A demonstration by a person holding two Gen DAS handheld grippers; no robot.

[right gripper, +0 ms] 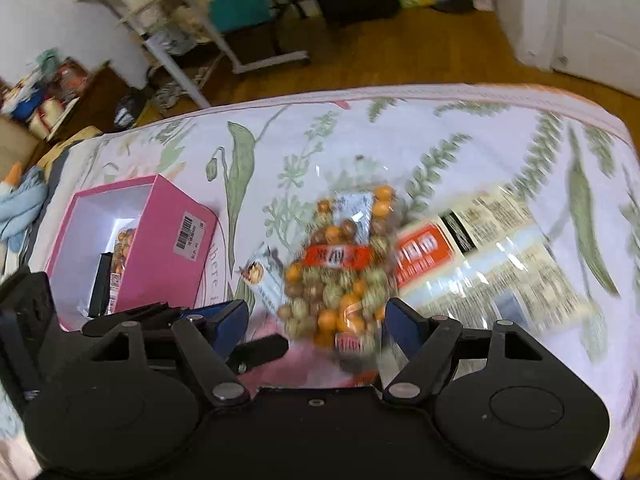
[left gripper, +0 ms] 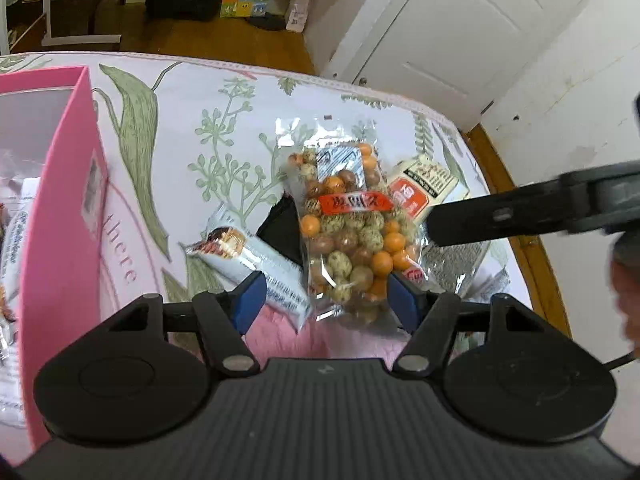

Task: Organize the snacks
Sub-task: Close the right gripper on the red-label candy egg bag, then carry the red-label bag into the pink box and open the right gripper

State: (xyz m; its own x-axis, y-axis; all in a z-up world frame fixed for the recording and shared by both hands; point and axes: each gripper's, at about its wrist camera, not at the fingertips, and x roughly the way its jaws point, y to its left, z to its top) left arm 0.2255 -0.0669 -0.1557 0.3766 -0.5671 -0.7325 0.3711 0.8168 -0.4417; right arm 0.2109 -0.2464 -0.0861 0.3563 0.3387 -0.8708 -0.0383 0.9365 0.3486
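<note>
Both jaws stand apart: left gripper (left gripper: 326,300) and right gripper (right gripper: 316,322) straddle the nut bag (left gripper: 346,236) mid-table, pink box (right gripper: 160,240) near the left edge.

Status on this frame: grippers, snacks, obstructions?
Left gripper open, straddling nut bag. Right gripper open above it. Pink box part-filled. Nothing blocking.

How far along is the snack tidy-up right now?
Partly done. The pink box already holds a few packets. In hand: nothing gripped; the left gripper is open around the mixed nut bag, and the right gripper is open too. Left on the table: that bag, the white bar packet and the orange-label packet.
</note>
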